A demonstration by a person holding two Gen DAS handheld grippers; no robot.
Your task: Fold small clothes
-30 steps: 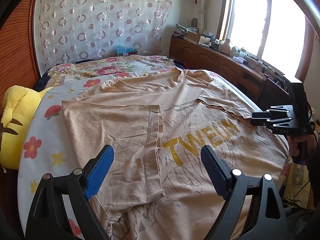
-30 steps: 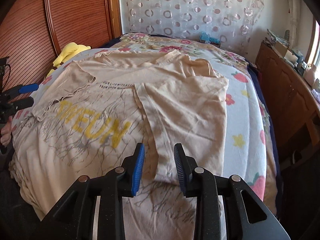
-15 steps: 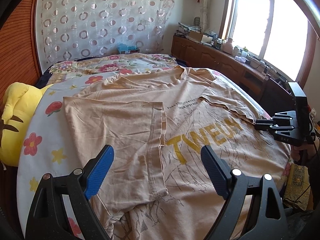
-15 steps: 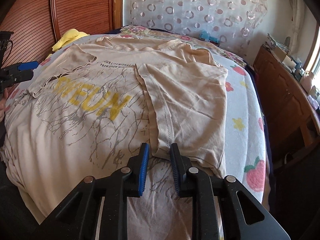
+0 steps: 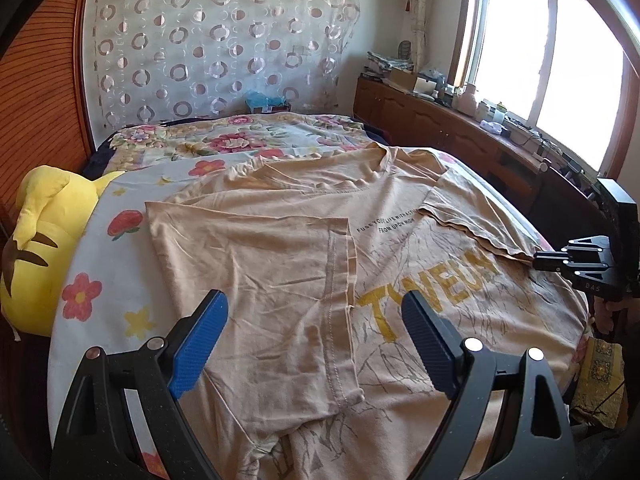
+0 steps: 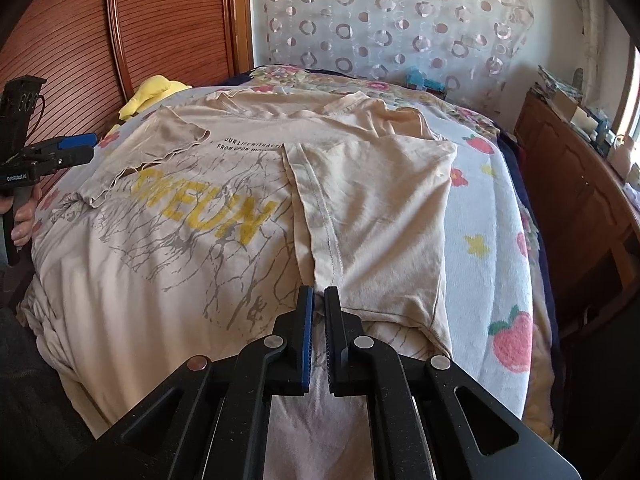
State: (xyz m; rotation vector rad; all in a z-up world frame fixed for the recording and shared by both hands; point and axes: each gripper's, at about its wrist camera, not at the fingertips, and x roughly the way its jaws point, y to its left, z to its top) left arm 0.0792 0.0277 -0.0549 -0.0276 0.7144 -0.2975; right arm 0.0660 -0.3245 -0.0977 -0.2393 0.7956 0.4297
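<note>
Right wrist view: the right gripper (image 6: 316, 300) has just been closing and now pinches the folded sleeve's lower corner of the beige T-shirt (image 6: 168, 248), which lies spread flat on the flowered bed (image 6: 496, 216). In the left wrist view the left gripper (image 5: 312, 332) hovers over the shirt's other folded side, jaws spread wide, nothing between them.

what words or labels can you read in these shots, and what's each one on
"TWEUN": big yellow print on the t-shirt chest, partly covered in the right wrist view.
"FROM UPON HIGH": small black line above it; the line over that is cut off by the folded sleeves.
"GenRobot.AI": white label on the left gripper.
"DAS": faint mark on the right gripper.
</note>
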